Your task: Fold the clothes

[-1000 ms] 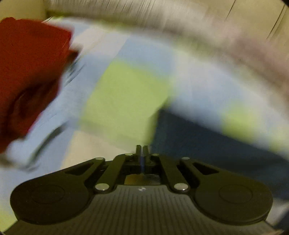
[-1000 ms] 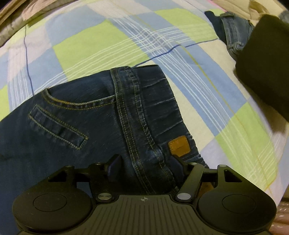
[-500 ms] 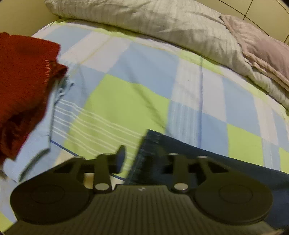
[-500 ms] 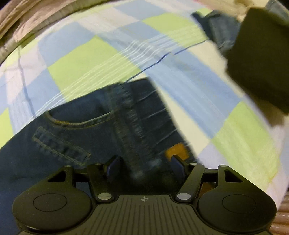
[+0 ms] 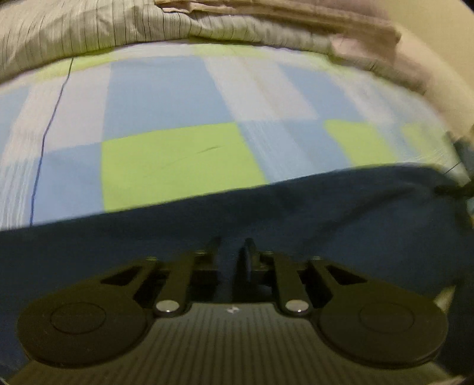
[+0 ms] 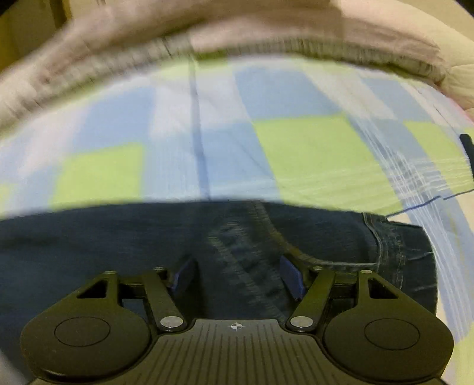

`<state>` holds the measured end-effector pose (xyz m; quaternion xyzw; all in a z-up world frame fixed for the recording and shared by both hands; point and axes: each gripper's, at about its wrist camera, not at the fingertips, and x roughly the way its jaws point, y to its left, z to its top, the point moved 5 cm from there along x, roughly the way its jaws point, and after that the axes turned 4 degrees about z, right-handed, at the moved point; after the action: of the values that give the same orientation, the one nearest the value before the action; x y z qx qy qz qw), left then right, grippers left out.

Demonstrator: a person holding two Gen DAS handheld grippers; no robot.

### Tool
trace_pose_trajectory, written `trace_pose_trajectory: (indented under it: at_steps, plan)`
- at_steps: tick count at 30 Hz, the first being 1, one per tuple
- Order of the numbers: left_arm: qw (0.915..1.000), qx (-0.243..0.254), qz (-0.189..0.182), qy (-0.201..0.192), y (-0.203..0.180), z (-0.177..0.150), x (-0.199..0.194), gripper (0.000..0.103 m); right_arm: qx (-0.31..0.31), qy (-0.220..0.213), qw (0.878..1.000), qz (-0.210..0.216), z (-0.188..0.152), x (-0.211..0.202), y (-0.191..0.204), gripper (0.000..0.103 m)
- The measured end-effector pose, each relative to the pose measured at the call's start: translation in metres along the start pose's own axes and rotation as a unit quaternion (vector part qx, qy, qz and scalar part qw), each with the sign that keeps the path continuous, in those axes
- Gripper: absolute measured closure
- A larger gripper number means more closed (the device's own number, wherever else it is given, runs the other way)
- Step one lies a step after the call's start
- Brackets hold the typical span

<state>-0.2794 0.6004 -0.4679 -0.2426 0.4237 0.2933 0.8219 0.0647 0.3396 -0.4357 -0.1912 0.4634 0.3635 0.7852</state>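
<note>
A pair of dark blue denim jeans (image 6: 326, 237) lay flat on the bed, over a checked bedsheet of blue, green and pale squares (image 5: 177, 160), stretching across the near part of both wrist views. The black left gripper (image 5: 232, 251) sat low over the denim (image 5: 326, 213) with its fingers (image 5: 211, 251) drawn close together, only a narrow gap between them; motion blur made it impossible to tell whether cloth was pinched there. The black right gripper (image 6: 237, 277) had its blue-padded fingers (image 6: 291, 274) spread wide, with stitched denim seams lying between them and nothing clamped. Toward the far edge of the bed, a rumpled grey striped blanket (image 5: 89, 29) lay along the sheet, with pinkish-brown bedding (image 5: 355, 20) piled just beside it. Both views were smeared by motion.
</note>
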Motion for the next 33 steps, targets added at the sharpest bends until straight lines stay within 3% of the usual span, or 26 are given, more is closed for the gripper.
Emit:
trace_pose_trajectory:
  at_steps: [3,6,8,9,11,12,13,14,15,16,17,22,26,29,33]
  plan:
    - [0.9974,-0.071,0.006,-0.004,0.009,0.01,-0.011,0.097,-0.006,0.001,1.0,-0.005,0.013,-0.002,-0.003,0.037]
    - [0.9982,-0.046,-0.024,-0.03,-0.017,0.024,-0.029,0.097,-0.017,-0.032,0.999,0.012,0.023,-0.021,-0.001,0.037]
    - [0.9987,-0.009,-0.04,-0.031,-0.045,0.03,-0.019,0.094,-0.026,-0.054,0.998,0.03,0.027,-0.028,0.007,0.037]
    - [0.9991,0.018,-0.031,-0.025,-0.056,0.03,-0.008,0.089,-0.037,-0.043,0.998,0.021,0.026,-0.02,0.008,0.037]
    - [0.9976,0.066,0.013,-0.019,-0.058,0.024,0.015,0.093,-0.066,-0.003,0.997,-0.03,0.014,0.001,-0.006,0.033]
    - [0.9963,0.079,0.031,-0.017,-0.058,0.022,0.023,0.099,-0.04,-0.011,0.999,-0.035,0.013,-0.004,-0.022,0.033]
    - [0.9981,0.046,0.038,-0.019,-0.05,0.023,0.018,0.1,-0.014,-0.018,0.999,-0.04,0.012,-0.009,-0.039,0.033]
    - [0.9987,0.013,0.044,-0.021,-0.041,0.025,0.013,0.101,0.012,-0.026,0.999,-0.045,0.01,-0.015,-0.056,0.047]
    - [0.9984,-0.014,0.049,-0.025,-0.035,0.026,0.007,0.101,0.039,-0.034,0.998,-0.035,0.01,-0.027,-0.07,0.052]
    - [0.9982,-0.018,0.047,-0.034,-0.038,0.025,-0.002,0.095,0.065,-0.044,0.996,-0.03,0.006,-0.044,-0.081,0.052]
    - [0.9981,-0.02,0.041,-0.042,-0.043,0.023,-0.011,0.095,0.088,-0.053,0.994,-0.024,0.001,-0.06,-0.091,0.052]
    - [0.9975,-0.007,-0.066,-0.027,-0.103,-0.015,-0.051,0.094,0.06,-0.021,0.998,0.024,-0.063,-0.116,-0.097,0.052]
    - [0.9947,-0.069,-0.069,0.033,-0.123,-0.071,-0.066,0.094,0.131,0.027,0.991,0.017,-0.125,-0.144,-0.127,0.052]
    - [0.9874,-0.134,-0.069,0.048,-0.128,-0.11,-0.094,0.094,0.182,0.062,0.981,0.011,-0.17,-0.165,-0.149,0.052]
    - [0.986,-0.154,-0.047,0.041,-0.154,-0.147,-0.134,0.094,0.141,0.043,0.989,-0.001,-0.19,-0.208,-0.171,0.052]
